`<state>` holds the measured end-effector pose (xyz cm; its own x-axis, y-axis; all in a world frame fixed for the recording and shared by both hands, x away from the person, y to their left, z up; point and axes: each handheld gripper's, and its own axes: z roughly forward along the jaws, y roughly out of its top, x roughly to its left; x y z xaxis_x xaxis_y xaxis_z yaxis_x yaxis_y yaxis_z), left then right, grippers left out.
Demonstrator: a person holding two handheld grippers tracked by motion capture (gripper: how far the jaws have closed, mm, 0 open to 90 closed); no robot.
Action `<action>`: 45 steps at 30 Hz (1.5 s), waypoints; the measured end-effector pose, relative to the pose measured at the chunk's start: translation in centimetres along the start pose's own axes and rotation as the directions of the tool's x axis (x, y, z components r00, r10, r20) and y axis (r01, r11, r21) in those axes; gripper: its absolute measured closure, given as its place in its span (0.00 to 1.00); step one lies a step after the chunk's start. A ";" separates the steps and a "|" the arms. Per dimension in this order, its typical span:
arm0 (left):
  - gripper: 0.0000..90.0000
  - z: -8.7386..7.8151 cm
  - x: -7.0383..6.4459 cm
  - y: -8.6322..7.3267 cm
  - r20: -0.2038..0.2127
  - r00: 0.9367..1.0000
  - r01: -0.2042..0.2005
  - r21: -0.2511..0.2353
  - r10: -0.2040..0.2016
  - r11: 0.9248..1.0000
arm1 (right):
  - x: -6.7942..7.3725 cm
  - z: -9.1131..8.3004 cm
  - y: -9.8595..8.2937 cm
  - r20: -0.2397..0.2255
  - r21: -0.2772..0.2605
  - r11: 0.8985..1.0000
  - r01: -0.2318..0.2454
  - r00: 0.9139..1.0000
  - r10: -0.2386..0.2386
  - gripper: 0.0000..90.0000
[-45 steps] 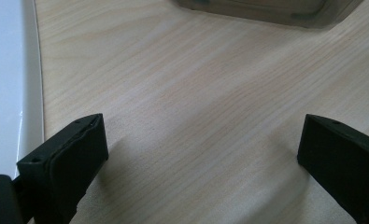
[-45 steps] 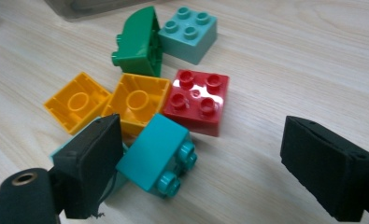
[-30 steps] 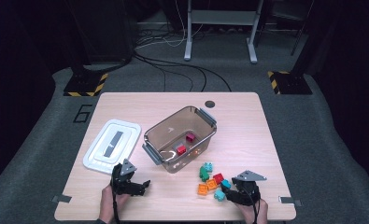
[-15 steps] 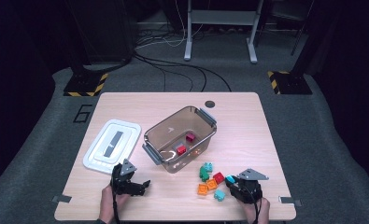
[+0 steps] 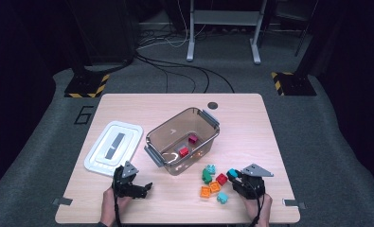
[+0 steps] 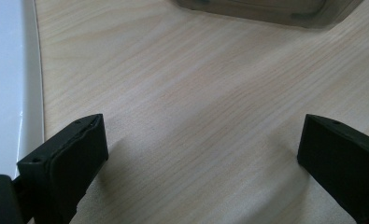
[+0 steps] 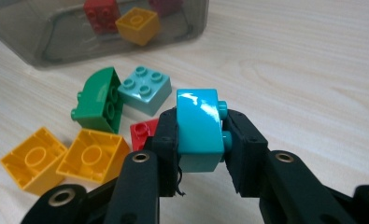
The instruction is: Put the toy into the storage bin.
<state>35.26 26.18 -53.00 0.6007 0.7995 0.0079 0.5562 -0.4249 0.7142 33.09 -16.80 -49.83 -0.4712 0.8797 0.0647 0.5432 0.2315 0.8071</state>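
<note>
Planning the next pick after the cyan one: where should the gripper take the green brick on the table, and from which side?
Grip the green brick across its flat long faces, coming from above. It lies tipped on its side, studs pointing sideways toward the teal brick, which sits tight against it, so one jaw must enter that narrow gap; nudging it clear first may help.

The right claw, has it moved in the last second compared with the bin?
Yes. The right claw, shut on a turquoise brick, has lifted slightly and edged toward the clear bin.

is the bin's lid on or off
Off. The white lid lies flat on the table, left of the open-topped bin, and bricks show inside the bin.
</note>
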 end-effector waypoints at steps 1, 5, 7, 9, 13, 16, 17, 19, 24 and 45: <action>0.02 0.0 0.0 0.0 0.000 1.000 0.000 0.000 0.000 1.000 | 0.1 0.0 0.2 0.004 -0.005 1.000 0.003 1.000 -0.003 0.75; 0.02 0.0 0.0 0.0 0.002 1.000 0.000 0.000 0.000 1.000 | 0.3 -0.2 1.1 0.003 -0.026 1.000 0.016 1.000 -0.016 0.75; 0.02 0.0 0.0 0.0 0.001 1.000 -0.003 0.001 0.003 1.000 | 0.3 -0.3 1.3 0.006 -0.032 0.999 0.019 1.000 -0.019 0.75; 0.02 0.0 0.0 0.0 0.000 1.000 -0.001 0.001 0.001 1.000 | 0.3 -0.4 1.7 0.007 -0.042 0.999 0.019 1.000 -0.018 0.75; 0.02 0.0 0.0 0.0 0.003 1.000 0.002 0.005 -0.002 1.000 | 0.3 -0.5 2.6 0.011 -0.065 0.998 0.025 1.000 -0.025 0.75; 0.02 0.0 0.1 0.0 0.002 1.000 -0.001 0.005 0.001 1.000 | 0.3 -0.6 3.3 0.013 -0.081 0.996 0.032 0.999 -0.031 0.75; 0.02 0.0 0.0 0.0 0.004 1.000 0.005 0.004 -0.005 1.000 | 0.3 -0.8 3.7 0.015 -0.092 0.995 0.034 0.999 -0.033 0.75; 0.02 0.0 0.0 0.0 0.004 1.000 0.007 0.003 -0.007 1.000 | 0.3 -0.9 4.0 0.017 -0.098 0.995 0.035 0.999 -0.033 0.75; 0.02 0.0 0.1 0.0 0.002 1.000 -0.001 0.005 0.001 1.000 | 0.2 -1.2 5.3 0.020 -0.120 0.992 0.045 0.999 -0.043 0.75; 0.02 0.0 0.1 0.0 0.004 1.000 -0.004 0.009 0.004 1.000 | 0.4 -1.4 10.1 0.020 -0.178 0.980 0.088 0.996 -0.085 0.75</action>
<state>35.32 26.25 -52.95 0.6050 0.7962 0.0078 0.5591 -0.4318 0.7078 37.42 -14.72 -40.85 -0.5015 0.8650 -0.0164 0.3676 0.2301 0.9011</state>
